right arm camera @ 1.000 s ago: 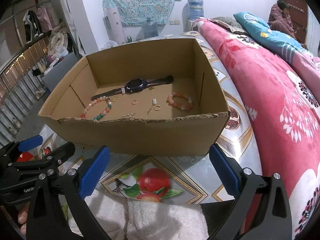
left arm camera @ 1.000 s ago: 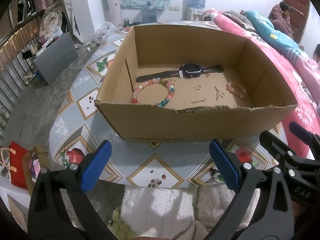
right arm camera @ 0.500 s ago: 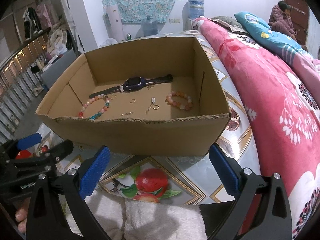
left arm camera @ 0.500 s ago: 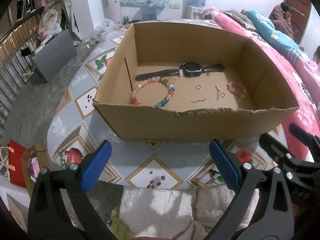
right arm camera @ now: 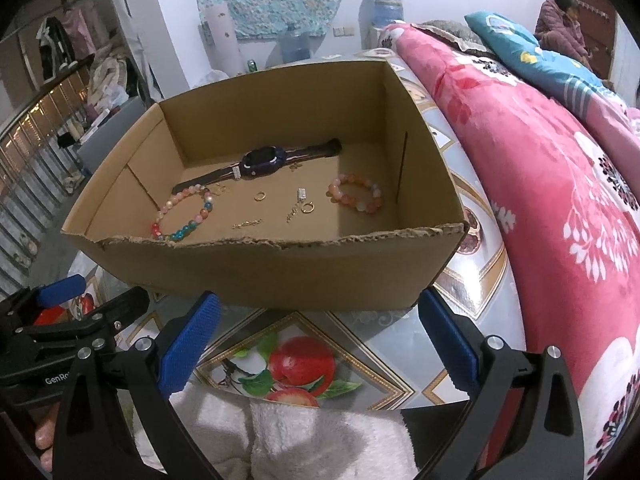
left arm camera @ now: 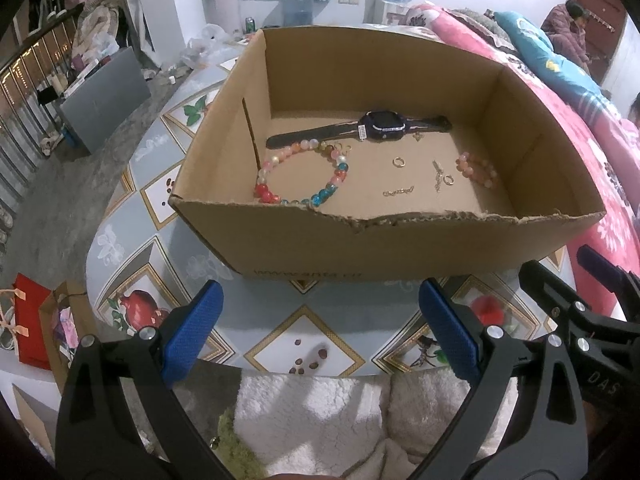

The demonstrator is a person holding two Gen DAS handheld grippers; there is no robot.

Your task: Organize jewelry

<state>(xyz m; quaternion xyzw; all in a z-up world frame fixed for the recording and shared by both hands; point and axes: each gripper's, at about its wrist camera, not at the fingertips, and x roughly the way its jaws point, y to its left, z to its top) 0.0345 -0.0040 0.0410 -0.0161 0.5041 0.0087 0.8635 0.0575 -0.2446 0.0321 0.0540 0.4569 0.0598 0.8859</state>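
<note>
An open cardboard box stands on a patterned table. On its floor lie a dark watch, a multicoloured bead bracelet, a smaller pink-orange bead bracelet, gold rings, a thin gold chain and a clasp piece. My left gripper and right gripper hover open and empty in front of the box's near wall, side by side.
The round table's fruit-patterned cloth runs to its near edge, with white fleece below. A pink floral quilt lies along the right. A person sits far back right. A red bag stands on the floor to the left.
Both grippers have risen and edged slightly closer to the box, showing more of its floor. Nothing in the box has moved, and both grippers stay open.
</note>
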